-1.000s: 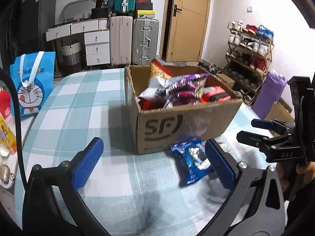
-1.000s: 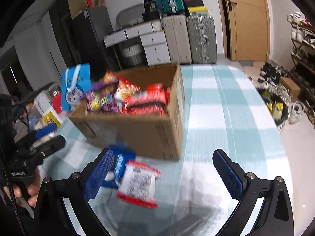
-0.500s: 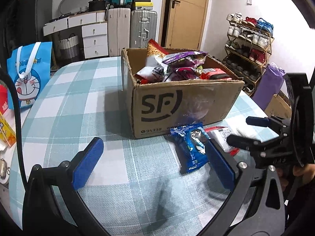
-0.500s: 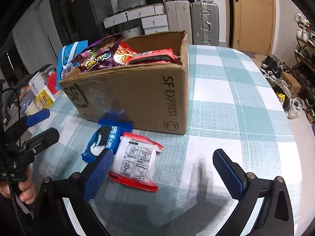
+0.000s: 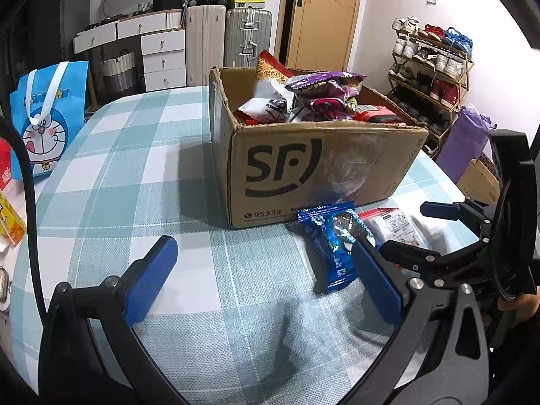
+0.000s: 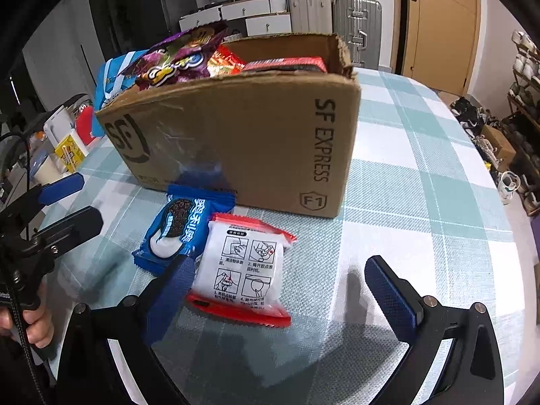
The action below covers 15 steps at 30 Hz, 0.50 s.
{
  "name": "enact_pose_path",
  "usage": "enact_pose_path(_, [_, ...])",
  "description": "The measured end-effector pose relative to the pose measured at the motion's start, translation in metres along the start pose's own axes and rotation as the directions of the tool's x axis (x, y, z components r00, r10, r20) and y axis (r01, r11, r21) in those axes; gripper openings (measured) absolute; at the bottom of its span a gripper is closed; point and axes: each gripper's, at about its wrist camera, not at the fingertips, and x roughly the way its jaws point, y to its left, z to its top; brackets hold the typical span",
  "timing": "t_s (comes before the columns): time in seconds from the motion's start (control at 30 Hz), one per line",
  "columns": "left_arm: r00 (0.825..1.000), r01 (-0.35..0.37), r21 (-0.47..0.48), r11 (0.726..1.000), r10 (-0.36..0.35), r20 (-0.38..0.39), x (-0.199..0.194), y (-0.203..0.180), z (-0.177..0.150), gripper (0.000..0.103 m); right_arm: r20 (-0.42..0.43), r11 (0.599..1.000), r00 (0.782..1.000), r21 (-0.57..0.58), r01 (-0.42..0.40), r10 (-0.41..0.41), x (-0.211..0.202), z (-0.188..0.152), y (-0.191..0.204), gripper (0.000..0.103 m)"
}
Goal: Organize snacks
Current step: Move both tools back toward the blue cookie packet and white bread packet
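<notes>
Snacks already crowd the cardboard box, which sits in the middle of our checked table, packets heaped above its rim. Two are left outside it: a blue cookie packet and a white packet with red ends, lying flat on the cloth just in front of the box, edges touching or slightly overlapping (we cannot tell which lies on top).

Our right gripper hovers low over the table with its blue pads spread wide. The left pad is at the seam between the two packets, and the white packet lies mostly in the gap between the pads, so we judge it the likelier next pick. It holds nothing.

Our left gripper is also spread wide and empty, held back from the box. The blue packet sits just inside its right pad, the rest of its span over bare cloth. We read this as waiting clear of the other hand rather than reaching.

Both packets look thin and crinkly, so a pinch across the narrow width should hold better than one on a sealed end. The main risk is dragging the neighbouring blue packet along, since the two lie so close.
</notes>
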Motion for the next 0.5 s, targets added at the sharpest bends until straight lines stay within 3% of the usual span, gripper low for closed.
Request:
enact_pose_path(0.27, [1.0, -0.001, -0.006, 1.0, 0.001, -0.004, 0.004, 0.003, 0.0, 0.103, 0.0, 0.998, 0.998, -0.011, 0.061, -0.061, -0.002, -0.001, -0.008, 0.103])
enact_pose_path(0.5, [1.0, 0.004, -0.005, 1.0, -0.004, -0.009, 0.008, 0.004, -0.002, 0.103, 0.015, 0.999, 0.999, 0.003, 0.042, -0.042, -0.003, 0.0, -0.016, 0.103])
